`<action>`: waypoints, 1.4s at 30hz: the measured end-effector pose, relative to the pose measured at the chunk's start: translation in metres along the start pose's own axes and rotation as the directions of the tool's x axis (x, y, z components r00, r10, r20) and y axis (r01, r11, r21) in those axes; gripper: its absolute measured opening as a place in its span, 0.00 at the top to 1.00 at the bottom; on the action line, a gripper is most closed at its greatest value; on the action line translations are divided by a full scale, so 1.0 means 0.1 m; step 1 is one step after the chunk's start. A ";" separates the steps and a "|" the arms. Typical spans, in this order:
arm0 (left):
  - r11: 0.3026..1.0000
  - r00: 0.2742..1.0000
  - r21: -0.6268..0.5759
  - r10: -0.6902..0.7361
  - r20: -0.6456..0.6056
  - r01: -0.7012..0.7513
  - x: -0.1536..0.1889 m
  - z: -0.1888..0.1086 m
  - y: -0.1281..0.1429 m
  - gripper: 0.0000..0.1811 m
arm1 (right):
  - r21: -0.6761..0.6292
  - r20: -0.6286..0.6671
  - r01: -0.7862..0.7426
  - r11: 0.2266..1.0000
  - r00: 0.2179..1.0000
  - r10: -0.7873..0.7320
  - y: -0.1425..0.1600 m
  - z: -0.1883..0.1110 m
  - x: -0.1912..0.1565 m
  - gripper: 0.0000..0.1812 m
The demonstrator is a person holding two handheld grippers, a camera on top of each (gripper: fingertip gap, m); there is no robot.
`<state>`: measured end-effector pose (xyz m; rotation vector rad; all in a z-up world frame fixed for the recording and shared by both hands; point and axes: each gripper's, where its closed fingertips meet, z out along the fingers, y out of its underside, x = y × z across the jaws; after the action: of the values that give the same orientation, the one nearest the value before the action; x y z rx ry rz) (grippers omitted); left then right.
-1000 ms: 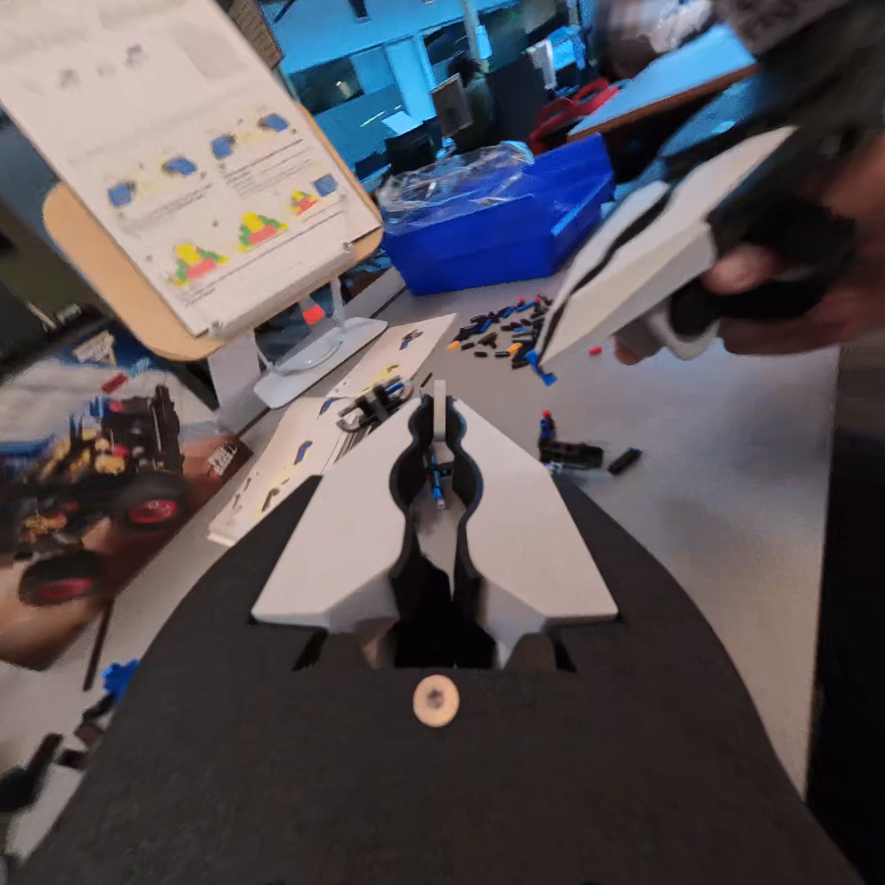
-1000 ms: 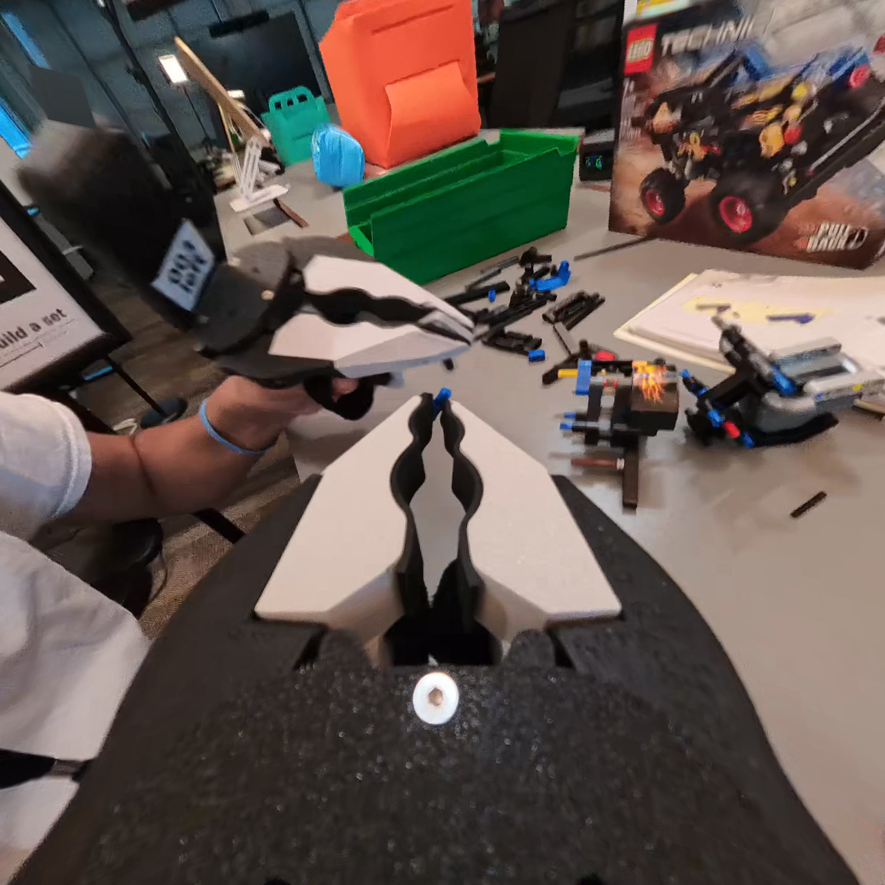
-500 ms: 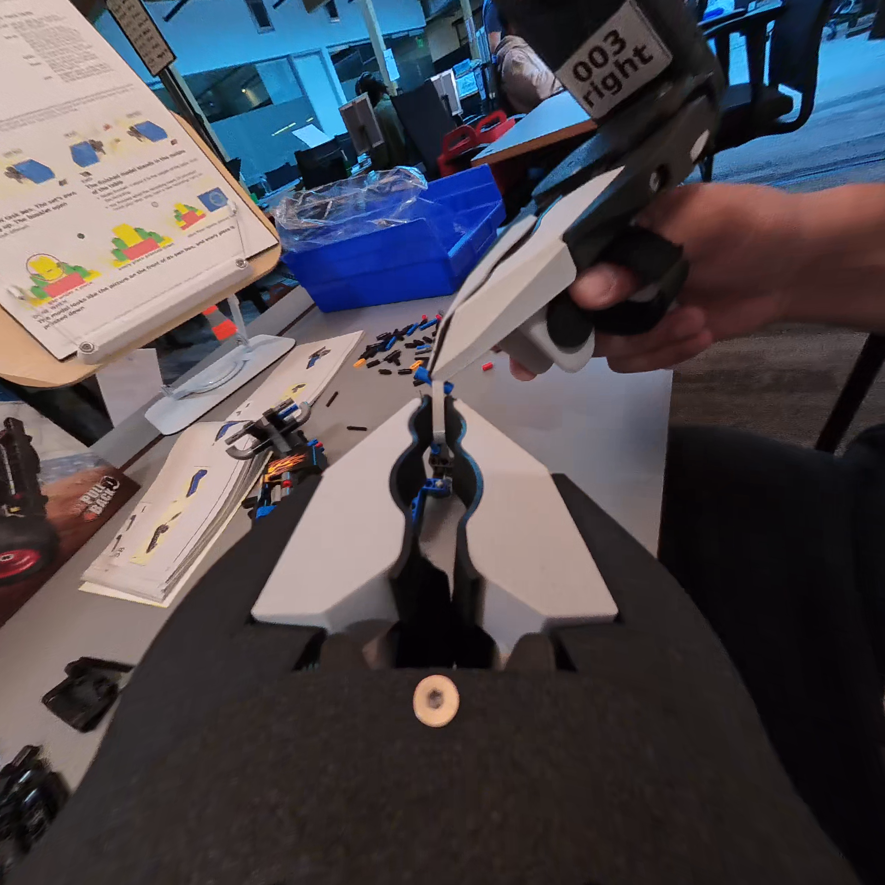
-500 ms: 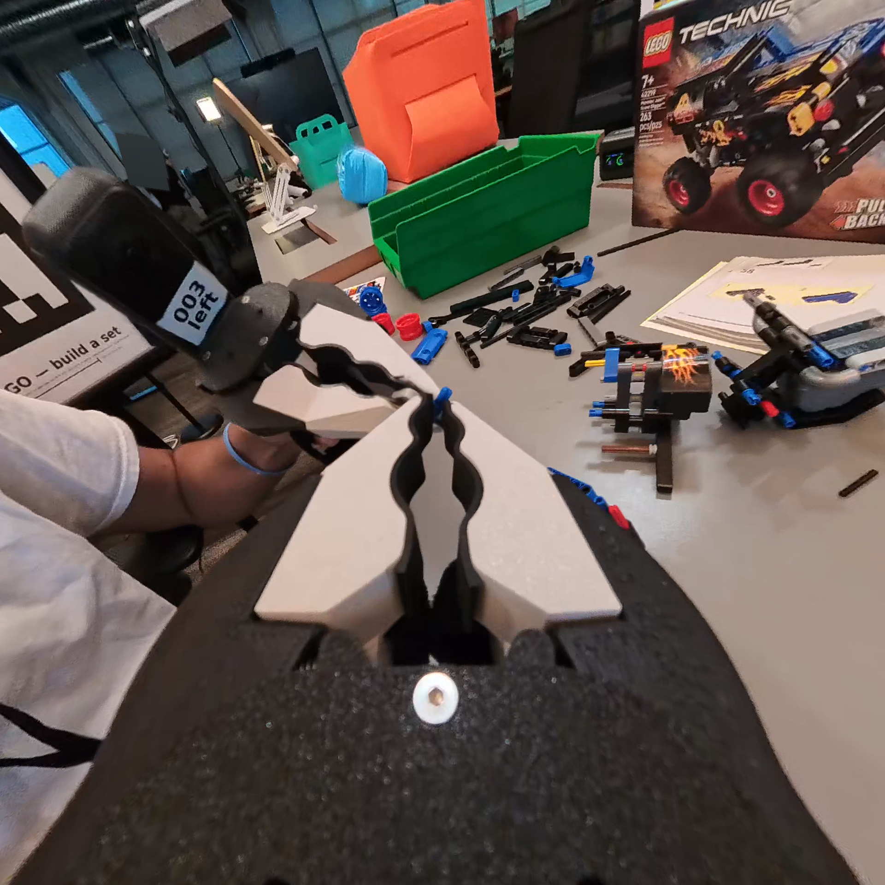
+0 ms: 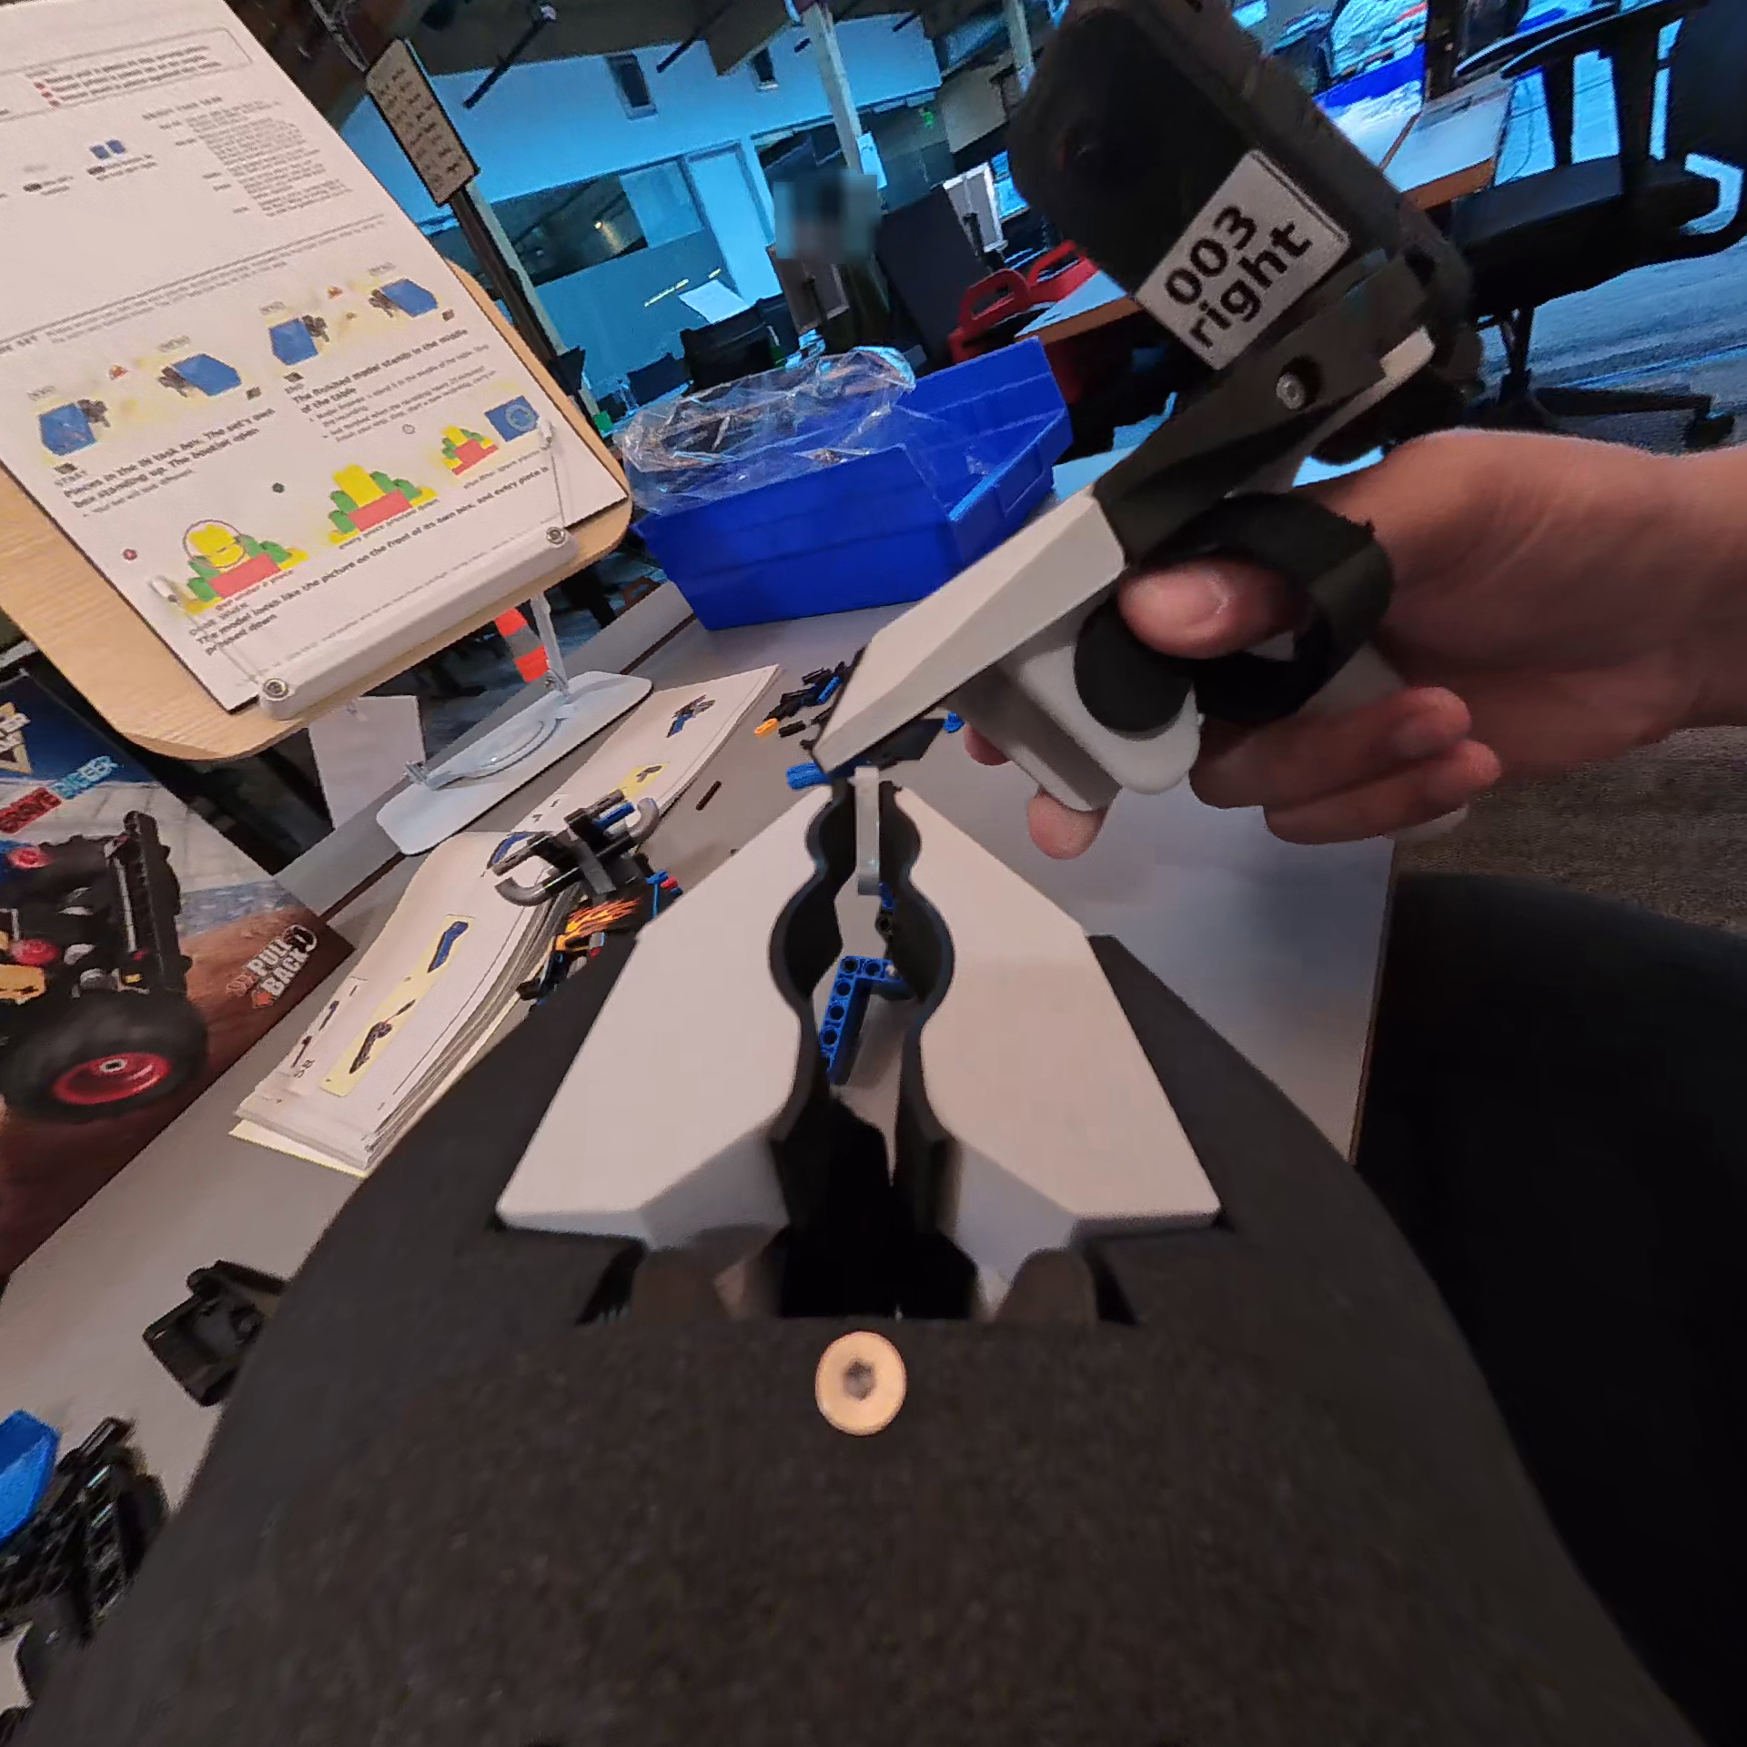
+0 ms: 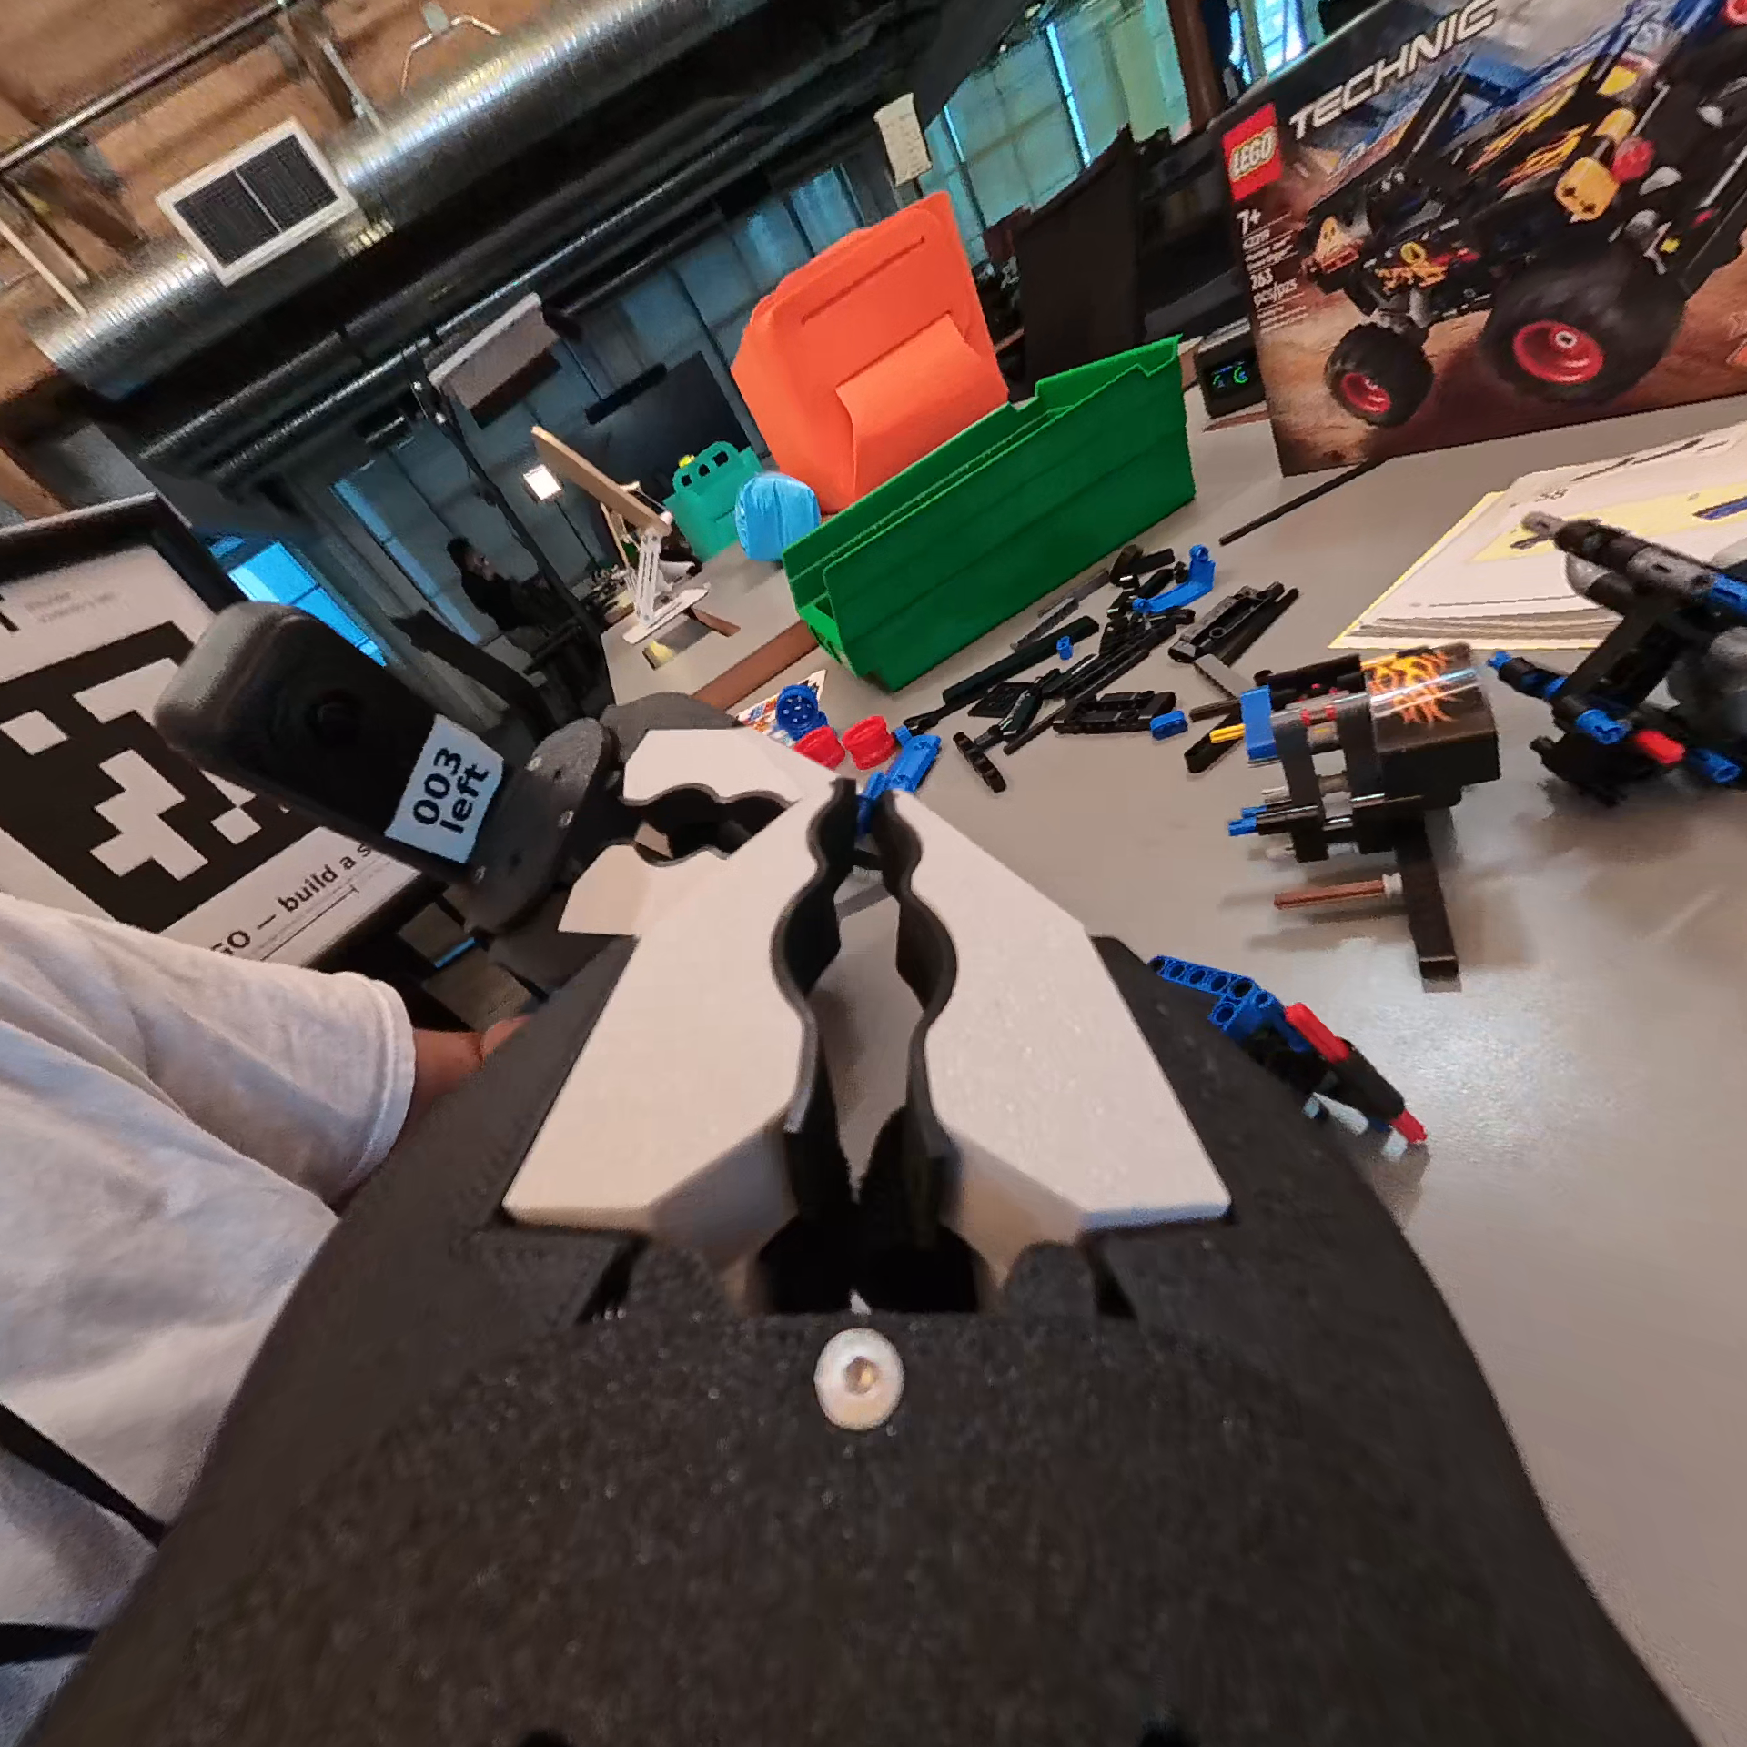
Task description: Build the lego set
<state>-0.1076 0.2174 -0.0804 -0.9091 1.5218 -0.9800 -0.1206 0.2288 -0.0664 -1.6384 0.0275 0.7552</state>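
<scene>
Only the left gripper (image 5: 865,804) visibly pinches a grey piece (image 5: 866,837); the right gripper (image 6: 865,804) pinches a blue pin (image 6: 870,792).

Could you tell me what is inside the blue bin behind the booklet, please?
The blue bin holds a crumpled clear plastic bag. Anything beneath the bag is hidden.

grey beam (image 5: 866,832) upright (blue angled piece (image 5: 851,1007) below), small blue pin (image 6: 870,792)

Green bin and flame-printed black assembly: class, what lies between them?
Loose black and blue lego pieces on the table, seen in the right wrist view.
</scene>
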 end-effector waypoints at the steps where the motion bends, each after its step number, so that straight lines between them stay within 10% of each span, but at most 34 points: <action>1: 1.000 1.000 -0.007 0.002 0.012 -0.002 -0.01 0.01 0.01 0.99 | 0.007 -0.007 0.000 1.000 1.000 0.000 0.00 0.00 0.01 0.98; 10: 0.999 0.999 -0.020 -0.045 0.020 0.045 -0.15 -0.04 0.06 0.99 | -0.077 -0.057 0.134 0.988 0.989 -0.138 -0.03 -0.17 0.13 0.98; 13: 0.993 0.999 -0.113 -0.047 -0.009 0.045 -0.19 -0.07 0.28 0.99 | -0.540 -0.146 0.388 0.747 0.831 -0.537 0.46 -0.55 0.57 0.98; 16: 0.990 0.995 -0.113 -0.090 -0.030 0.086 -0.20 -0.06 0.35 0.99 | -0.715 -0.113 0.374 0.591 0.772 -0.625 0.78 -0.89 0.81 0.98; 35: 0.968 0.937 -0.100 -0.249 -0.246 0.231 0.08 0.07 0.25 0.99 | -0.541 -0.237 0.267 0.797 0.861 -0.450 0.58 -1.05 1.07 0.93; 42: 0.917 0.807 0.003 -0.350 -0.476 0.400 0.34 -0.10 -0.09 0.99 | -0.301 0.012 0.449 0.841 0.884 -0.467 0.32 -0.46 0.18 0.92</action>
<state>-0.1223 0.1842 -0.0828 -0.9654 1.6971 -1.6508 -0.0994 0.1873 -0.1028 -1.8542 -0.4434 0.3454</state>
